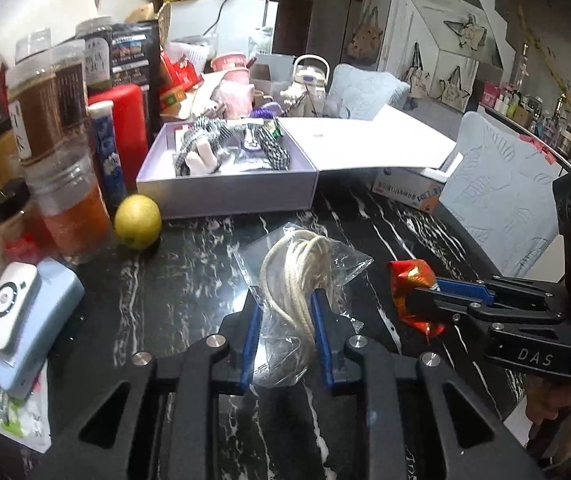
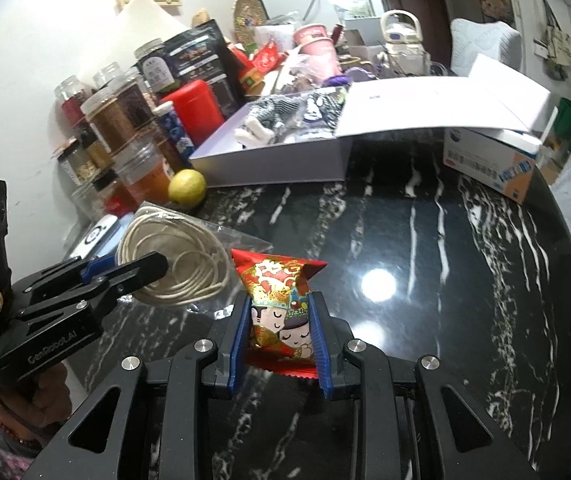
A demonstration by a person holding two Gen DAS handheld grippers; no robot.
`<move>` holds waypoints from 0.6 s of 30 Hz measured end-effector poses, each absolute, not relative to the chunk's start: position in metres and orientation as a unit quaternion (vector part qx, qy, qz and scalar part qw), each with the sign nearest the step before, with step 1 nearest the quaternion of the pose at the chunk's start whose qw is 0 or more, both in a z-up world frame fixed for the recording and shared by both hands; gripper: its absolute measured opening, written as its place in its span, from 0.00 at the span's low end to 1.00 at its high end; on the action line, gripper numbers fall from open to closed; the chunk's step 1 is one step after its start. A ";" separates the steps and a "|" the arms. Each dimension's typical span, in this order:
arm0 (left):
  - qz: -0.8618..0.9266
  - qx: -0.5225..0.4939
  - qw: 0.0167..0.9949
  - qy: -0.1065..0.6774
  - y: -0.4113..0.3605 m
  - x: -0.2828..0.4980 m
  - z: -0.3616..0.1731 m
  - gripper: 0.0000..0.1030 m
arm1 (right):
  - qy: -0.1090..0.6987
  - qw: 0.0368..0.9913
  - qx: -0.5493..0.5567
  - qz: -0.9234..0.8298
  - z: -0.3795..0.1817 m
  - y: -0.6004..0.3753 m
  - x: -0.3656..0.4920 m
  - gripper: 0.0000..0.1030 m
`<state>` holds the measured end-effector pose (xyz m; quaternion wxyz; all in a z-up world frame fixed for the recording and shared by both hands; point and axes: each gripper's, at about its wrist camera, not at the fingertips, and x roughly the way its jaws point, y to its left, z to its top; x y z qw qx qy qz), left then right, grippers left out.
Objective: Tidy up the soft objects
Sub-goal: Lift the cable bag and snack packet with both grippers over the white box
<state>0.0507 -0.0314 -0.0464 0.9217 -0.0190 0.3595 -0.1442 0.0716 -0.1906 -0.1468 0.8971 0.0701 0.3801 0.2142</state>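
My left gripper (image 1: 285,300) is shut on a clear plastic bag of coiled cream rope (image 1: 297,276), also seen in the right wrist view (image 2: 173,256). My right gripper (image 2: 281,304) is shut on a red and gold cartoon-printed soft packet (image 2: 281,300), which shows beside the rope bag in the left wrist view (image 1: 413,280). An open lavender box (image 1: 225,188) stands behind on the black marble table (image 2: 425,240). It holds black-and-white fabric items (image 1: 213,140).
A yellow lemon (image 1: 138,221) lies left of the box. Jars and bottles (image 1: 57,128) crowd the left side. A light blue device (image 1: 25,320) lies at the near left. A tissue carton (image 2: 493,168) and the open box lid (image 2: 437,100) sit at the right.
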 end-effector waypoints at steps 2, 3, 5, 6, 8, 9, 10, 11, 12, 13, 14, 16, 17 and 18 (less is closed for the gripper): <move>-0.144 -0.019 0.924 0.353 -0.029 0.050 -0.041 0.23 | 0.375 0.899 0.065 0.219 -0.143 -0.187 0.073 0.27; -0.142 -0.017 0.927 0.348 -0.029 0.050 -0.038 0.23 | 0.372 0.899 0.063 0.221 -0.141 -0.185 0.074 0.27; -0.138 -0.015 0.930 0.340 -0.027 0.050 -0.032 0.23 | 0.367 0.900 0.059 0.226 -0.136 -0.183 0.075 0.27; -0.137 -0.015 0.932 0.336 -0.026 0.051 -0.029 0.23 | 0.363 0.901 0.057 0.231 -0.132 -0.180 0.077 0.27; -0.133 -0.015 0.936 0.327 -0.024 0.053 -0.021 0.23 | 0.358 0.902 0.054 0.236 -0.127 -0.178 0.079 0.27; -0.132 -0.015 0.937 0.324 -0.023 0.055 -0.019 0.23 | 0.354 0.903 0.053 0.238 -0.123 -0.176 0.082 0.27; -0.132 -0.017 0.938 0.320 -0.021 0.058 -0.014 0.23 | 0.352 0.903 0.052 0.240 -0.120 -0.175 0.083 0.27; -0.130 -0.019 0.939 0.317 -0.020 0.059 -0.011 0.23 | 0.348 0.904 0.051 0.243 -0.117 -0.173 0.086 0.27; -0.129 -0.021 0.941 0.313 -0.019 0.061 -0.008 0.23 | 0.344 0.905 0.051 0.246 -0.113 -0.172 0.088 0.27; -0.127 -0.021 0.942 0.309 -0.019 0.063 -0.004 0.23 | 0.341 0.905 0.051 0.248 -0.110 -0.171 0.090 0.27; -0.124 -0.022 0.944 0.304 -0.018 0.065 -0.001 0.23 | 0.337 0.906 0.051 0.251 -0.106 -0.169 0.093 0.27; -0.122 -0.023 0.948 0.293 -0.016 0.071 0.007 0.23 | 0.327 0.909 0.051 0.255 -0.096 -0.168 0.100 0.27; -0.121 -0.023 0.949 0.290 -0.015 0.074 0.009 0.23 | 0.323 0.910 0.048 0.256 -0.092 -0.166 0.103 0.27; -0.121 -0.020 0.951 0.284 -0.014 0.078 0.014 0.23 | 0.318 0.912 0.045 0.257 -0.088 -0.165 0.107 0.27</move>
